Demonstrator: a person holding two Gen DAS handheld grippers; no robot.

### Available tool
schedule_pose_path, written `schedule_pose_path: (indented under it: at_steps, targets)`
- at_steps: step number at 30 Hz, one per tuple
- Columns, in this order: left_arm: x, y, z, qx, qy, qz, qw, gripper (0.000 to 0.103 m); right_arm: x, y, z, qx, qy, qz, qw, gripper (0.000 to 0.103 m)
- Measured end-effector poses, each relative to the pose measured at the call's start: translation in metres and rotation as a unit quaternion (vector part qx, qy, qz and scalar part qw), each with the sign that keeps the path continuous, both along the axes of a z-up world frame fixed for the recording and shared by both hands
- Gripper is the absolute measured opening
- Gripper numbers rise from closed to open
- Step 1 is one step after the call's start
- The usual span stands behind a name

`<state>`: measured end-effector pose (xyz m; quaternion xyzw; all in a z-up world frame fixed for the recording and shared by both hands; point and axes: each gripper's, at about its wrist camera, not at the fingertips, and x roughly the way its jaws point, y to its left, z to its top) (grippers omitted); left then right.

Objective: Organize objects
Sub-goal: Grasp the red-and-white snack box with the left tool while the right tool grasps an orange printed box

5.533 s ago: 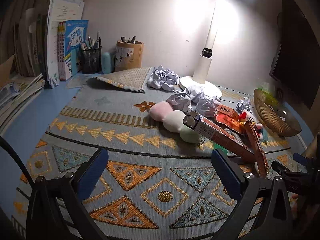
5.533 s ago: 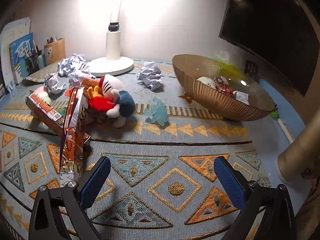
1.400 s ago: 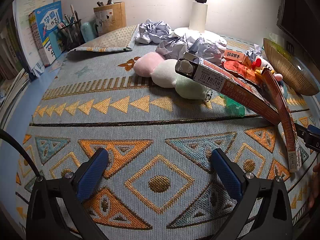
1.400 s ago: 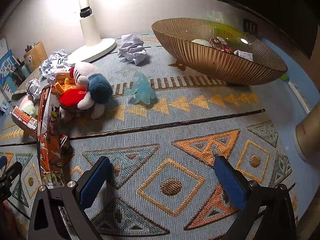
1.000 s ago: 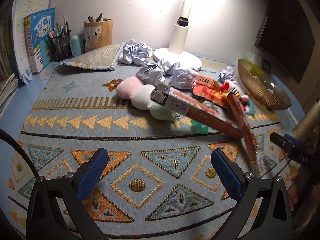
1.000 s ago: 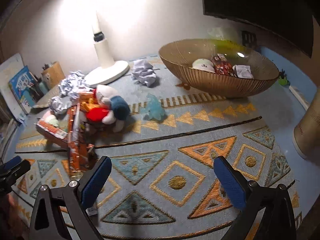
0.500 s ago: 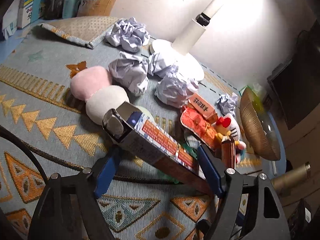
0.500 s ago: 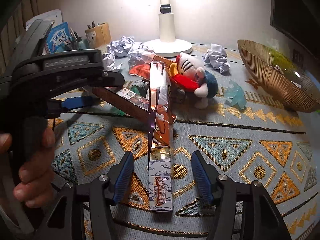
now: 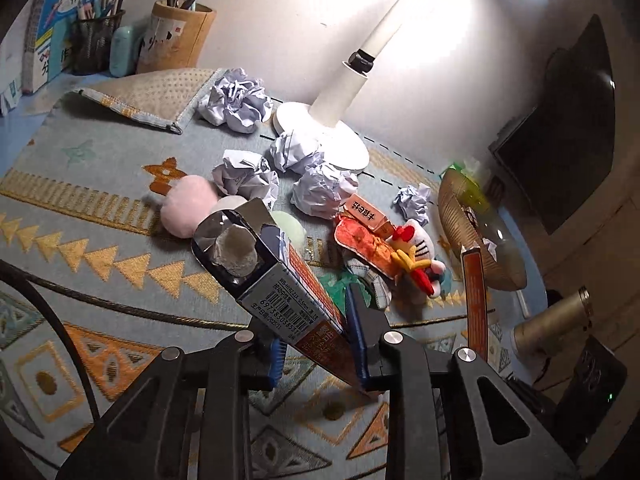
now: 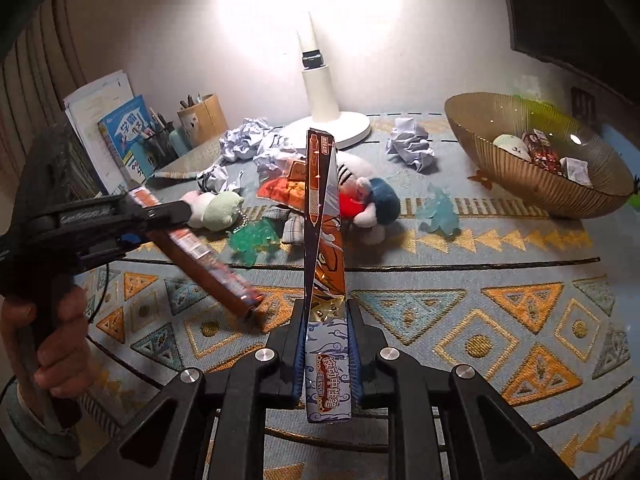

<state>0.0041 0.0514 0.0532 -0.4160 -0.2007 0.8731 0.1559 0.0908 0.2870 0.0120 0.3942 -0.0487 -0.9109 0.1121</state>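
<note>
A long blue-and-red box [image 9: 280,280] with an open end rises slantwise off the patterned mat [image 9: 100,248]. My left gripper [image 9: 316,340] is closing, and its blue pads press on the box's lower part. From the right wrist view the same box [image 10: 208,264] slopes down to the mat from the left gripper [image 10: 160,224], which a hand holds. A flat orange pen box [image 10: 322,220] stands up on edge, with my right gripper [image 10: 327,344] shut on its lower end. That orange box [image 9: 474,292] also shows at the right of the left wrist view.
Beyond the boxes lie a white plush toy [image 10: 368,204], a pastel plush [image 9: 188,208], a green blob [image 10: 252,240] and several crumpled paper balls [image 9: 244,172]. A gold bowl [image 10: 540,196] with small items sits right. Lamp base [image 10: 332,128], pen cups [image 9: 176,36] and books stand at the back.
Both grippers stood open above the mat, came in around the two boxes and closed on them. Each box now stands lifted at the gripped end.
</note>
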Motion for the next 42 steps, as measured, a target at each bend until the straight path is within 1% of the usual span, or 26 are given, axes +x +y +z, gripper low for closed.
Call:
schedule_pose_path:
  at_steps: [2, 3, 4, 6, 9, 10, 12, 14, 16, 17, 19, 20, 22, 23, 25, 27, 28, 29, 31, 34, 35, 37, 38, 41, 42]
  targets:
    - [0.011, -0.013, 0.010, -0.012, 0.000, -0.024, 0.9996, 0.021, 0.003, 0.006, 0.002, 0.004, 0.002, -0.009, 1.000, 0.017]
    - [0.013, -0.016, 0.014, -0.022, -0.006, -0.041, 0.9989, 0.021, 0.005, 0.009, 0.003, 0.004, 0.001, -0.011, 1.000, 0.017]
    - [0.014, -0.017, 0.016, -0.032, -0.018, -0.069, 0.9969, 0.021, 0.006, 0.011, 0.003, 0.003, -0.001, -0.013, 1.000, 0.017]
    - [0.017, -0.019, 0.020, -0.044, -0.024, -0.120, 0.9915, 0.021, 0.005, 0.014, 0.001, 0.002, -0.009, -0.013, 1.000, 0.017]
    - [0.015, -0.009, 0.023, -0.093, -0.013, -0.149, 0.9844, 0.024, 0.001, 0.014, -0.004, 0.022, -0.011, -0.014, 1.000, 0.017]
    - [0.012, -0.004, 0.023, -0.104, -0.008, -0.148, 0.9835, 0.024, -0.001, 0.014, -0.008, 0.031, -0.014, -0.013, 0.999, 0.017]
    - [0.001, 0.009, 0.018, -0.126, -0.010, -0.140, 0.9819, 0.031, -0.008, 0.015, -0.015, 0.045, -0.022, -0.017, 0.999, 0.017]
    - [-0.011, 0.025, 0.011, -0.138, -0.011, -0.136, 0.9811, 0.031, -0.014, 0.019, -0.023, 0.046, -0.029, -0.021, 0.998, 0.017]
    - [-0.022, 0.038, 0.003, -0.134, -0.011, -0.134, 0.9818, 0.033, -0.019, 0.027, -0.034, 0.035, -0.038, -0.028, 0.998, 0.021]
    - [-0.027, 0.043, -0.002, -0.134, -0.011, -0.131, 0.9822, 0.033, -0.016, 0.031, -0.034, 0.023, -0.022, -0.026, 0.999, 0.022]
    - [-0.032, 0.049, -0.011, -0.137, -0.016, -0.120, 0.9831, 0.033, -0.016, 0.038, -0.035, -0.001, -0.023, -0.023, 0.999, 0.024]
    - [-0.032, 0.050, -0.016, -0.133, -0.022, -0.117, 0.9839, 0.034, -0.017, 0.040, -0.035, -0.009, -0.025, -0.021, 0.999, 0.025]
    - [-0.027, 0.046, -0.022, -0.108, -0.029, -0.114, 0.9872, 0.035, -0.017, 0.041, -0.035, -0.022, -0.022, -0.012, 0.999, 0.034]
    - [-0.024, 0.043, -0.025, -0.102, -0.035, -0.108, 0.9883, 0.035, -0.016, 0.040, -0.035, -0.025, -0.020, -0.007, 0.999, 0.037]
    - [-0.016, 0.038, -0.030, -0.090, -0.043, -0.098, 0.9902, 0.035, -0.015, 0.035, -0.034, -0.019, -0.018, 0.003, 1.000, 0.045]
    - [-0.007, 0.035, -0.035, -0.078, -0.049, -0.094, 0.9913, 0.035, -0.014, 0.029, -0.034, -0.003, -0.015, 0.007, 1.000, 0.046]
    - [-0.005, 0.036, -0.037, -0.074, -0.053, -0.093, 0.9915, 0.035, -0.012, 0.026, -0.034, 0.005, -0.014, 0.007, 1.000, 0.049]
    - [-0.002, 0.038, -0.038, -0.073, -0.050, -0.091, 0.9919, 0.037, -0.012, 0.025, -0.034, 0.012, -0.014, 0.006, 1.000, 0.051]
    - [0.003, 0.044, -0.037, -0.083, -0.041, -0.085, 0.9921, 0.041, -0.013, 0.026, -0.035, 0.010, -0.014, 0.008, 1.000, 0.053]
    - [0.006, 0.055, -0.037, -0.112, -0.025, -0.074, 0.9907, 0.042, -0.013, 0.030, -0.035, -0.002, -0.014, 0.008, 1.000, 0.053]
    - [0.007, 0.058, -0.037, -0.125, -0.020, -0.072, 0.9893, 0.042, -0.013, 0.030, -0.035, -0.005, -0.014, 0.008, 1.000, 0.053]
    - [0.010, 0.064, -0.037, -0.147, -0.015, -0.068, 0.9867, 0.028, -0.013, 0.031, -0.035, -0.007, -0.014, 0.008, 1.000, 0.053]
    - [0.013, 0.064, -0.036, -0.153, -0.013, -0.068, 0.9859, 0.027, -0.013, 0.031, -0.035, -0.006, -0.014, 0.008, 1.000, 0.053]
    - [0.026, 0.058, -0.032, -0.141, -0.005, -0.074, 0.9872, 0.022, -0.013, 0.029, -0.035, 0.000, -0.014, 0.007, 1.000, 0.053]
    - [0.031, 0.056, -0.030, -0.143, -0.001, -0.073, 0.9871, 0.022, -0.014, 0.029, -0.035, 0.002, -0.014, 0.006, 1.000, 0.053]
